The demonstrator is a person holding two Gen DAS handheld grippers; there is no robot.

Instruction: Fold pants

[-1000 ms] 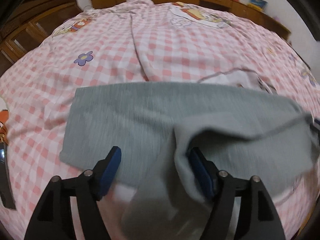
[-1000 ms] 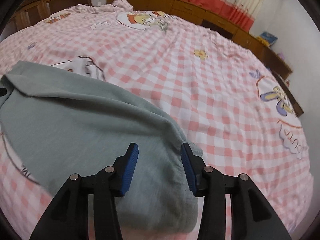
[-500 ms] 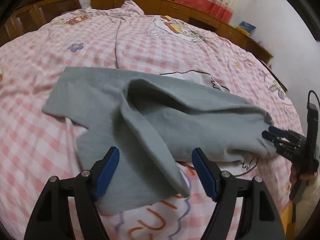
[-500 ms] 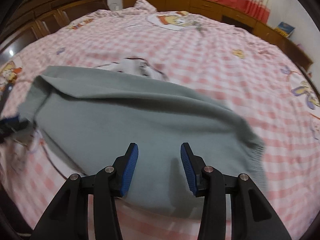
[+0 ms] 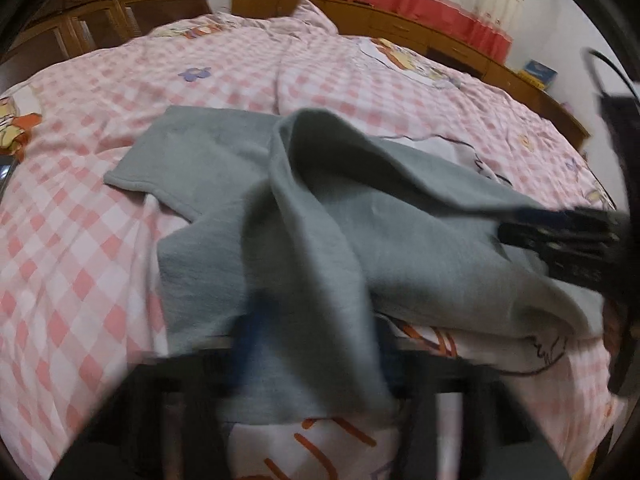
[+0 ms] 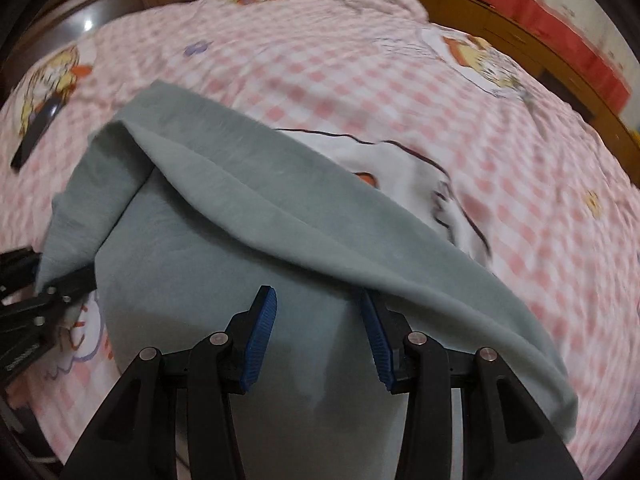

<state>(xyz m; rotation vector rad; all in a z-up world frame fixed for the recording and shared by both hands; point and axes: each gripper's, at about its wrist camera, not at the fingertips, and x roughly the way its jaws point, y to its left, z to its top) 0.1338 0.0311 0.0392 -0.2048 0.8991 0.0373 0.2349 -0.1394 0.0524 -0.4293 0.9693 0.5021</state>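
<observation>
The grey-green pants (image 5: 320, 216) lie bunched on the pink checked bed, one part raised in a fold. In the left wrist view my left gripper (image 5: 316, 344) is blurred, with a hanging flap of the pants between its blue pads (image 5: 256, 332). The right gripper (image 5: 568, 232) shows there at the right edge, at the other end of the cloth. In the right wrist view my right gripper (image 6: 316, 336) is open, its blue pads (image 6: 260, 340) apart over the pants (image 6: 256, 216), a fold draped over the right finger. The left gripper (image 6: 40, 292) shows at the left edge.
The bed (image 5: 80, 240) carries a pink and white checked sheet with cartoon prints. Wooden cabinets (image 5: 80, 32) stand at the back left and a long wooden unit (image 5: 440, 40) under red curtains runs behind. A dark flat object (image 6: 36, 132) lies on the sheet at left.
My left gripper has moved in onto the pants and its pads have come closer around a cloth flap. The right gripper has swung left along the cloth and stays open.
</observation>
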